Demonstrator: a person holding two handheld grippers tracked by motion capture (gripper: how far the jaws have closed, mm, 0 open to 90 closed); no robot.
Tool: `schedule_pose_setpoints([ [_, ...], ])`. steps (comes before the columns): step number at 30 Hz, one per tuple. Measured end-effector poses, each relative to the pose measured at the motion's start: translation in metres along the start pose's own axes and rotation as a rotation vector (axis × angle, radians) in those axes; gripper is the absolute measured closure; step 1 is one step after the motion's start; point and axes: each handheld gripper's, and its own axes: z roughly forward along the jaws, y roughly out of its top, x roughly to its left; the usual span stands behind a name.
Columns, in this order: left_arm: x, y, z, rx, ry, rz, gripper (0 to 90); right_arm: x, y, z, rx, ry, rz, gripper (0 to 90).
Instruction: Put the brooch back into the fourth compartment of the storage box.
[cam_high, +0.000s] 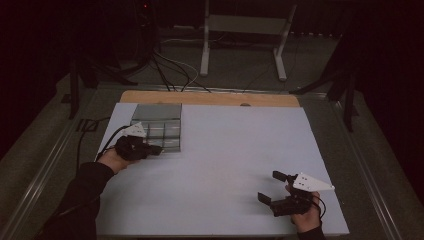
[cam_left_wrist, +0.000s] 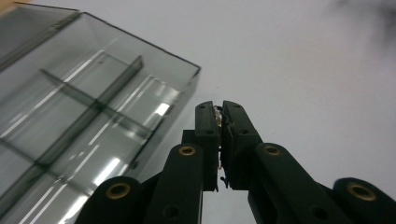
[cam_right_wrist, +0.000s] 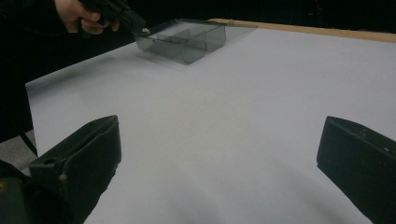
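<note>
White table (cam_high: 225, 165): my left gripper (cam_left_wrist: 220, 112) pinches a tiny pale item (cam_left_wrist: 216, 113) beside the tray (cam_left_wrist: 93, 116), not yet dropped; right gripper (cam_high: 274, 186) gapes idle.

Smoky grey clear divided box (cam_high: 156, 128); white table (cam_high: 230, 170); black fingers (cam_left_wrist: 206, 126).

Dim room, dark all round. The white table (cam_high: 220, 150) shows a wooden edge (cam_high: 210, 98) at its far side. Beyond it, grey floor (cam_high: 240, 70), a white metal frame (cam_high: 245, 30) on two legs, black cables (cam_high: 165, 65) snaking across, and dark stands (cam_high: 345, 85) either side.
</note>
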Motion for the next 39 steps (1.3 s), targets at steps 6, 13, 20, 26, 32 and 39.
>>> schedule_pose_setpoints([
  [6,0.012,-0.005,-0.01,-0.016,0.026,-0.031,87.9,0.0,0.0,0.0,-0.001,0.0,0.001,0.0],
  [13,0.027,-0.013,-0.023,-0.035,0.07,-0.072,87.9,0.0,0.0,0.0,-0.003,0.002,0.006,0.0],
  [20,0.048,-0.029,-0.034,-0.069,0.12,-0.16,87.8,0.0,0.001,-0.001,-0.007,0.002,0.004,0.0],
  [26,0.061,-0.041,-0.034,-0.074,0.152,-0.212,87.8,-0.001,0.001,-0.001,-0.01,-0.001,0.005,0.0],
  [32,0.068,-0.048,-0.029,-0.08,0.168,-0.254,87.7,-0.001,0.001,-0.001,-0.008,-0.001,0.005,0.0],
  [39,0.071,-0.059,-0.017,-0.084,0.179,-0.293,87.6,-0.001,0.0,-0.001,-0.006,-0.002,0.006,0.0],
])
